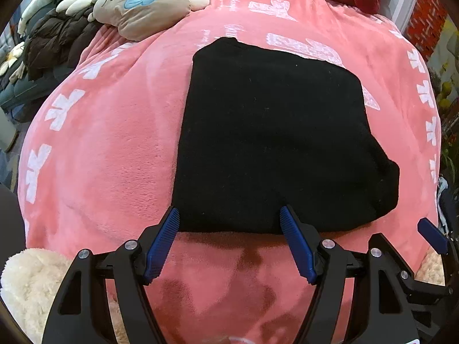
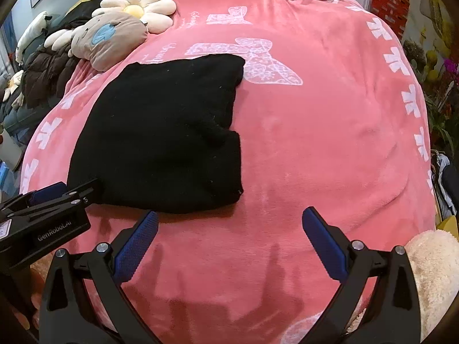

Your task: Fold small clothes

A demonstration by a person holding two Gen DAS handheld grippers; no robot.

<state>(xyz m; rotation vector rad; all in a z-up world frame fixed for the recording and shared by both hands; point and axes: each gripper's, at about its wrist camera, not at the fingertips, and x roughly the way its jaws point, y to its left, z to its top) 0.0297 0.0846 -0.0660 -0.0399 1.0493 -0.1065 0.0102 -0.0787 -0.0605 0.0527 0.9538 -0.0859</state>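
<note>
blanket [image 1: 114, 143]: pink plush under both tongs | garment [image 1: 272, 143]: black knit, folded, soft and light, near hem between your left tongs [image 1: 229, 215], spread; pinch that hem | right tongs [image 2: 229, 218]: spread wide, empty, garment just left.

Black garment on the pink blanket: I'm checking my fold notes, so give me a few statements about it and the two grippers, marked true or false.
1. The black garment lies on the pink blanket. True.
2. The right gripper is shut on the garment. False: its jaws are open over bare blanket.
3. The left gripper stands open at the garment's near edge. True.
4. A flower cushion lies on top of the garment. False: it sits apart, at the blanket's far left.
</note>
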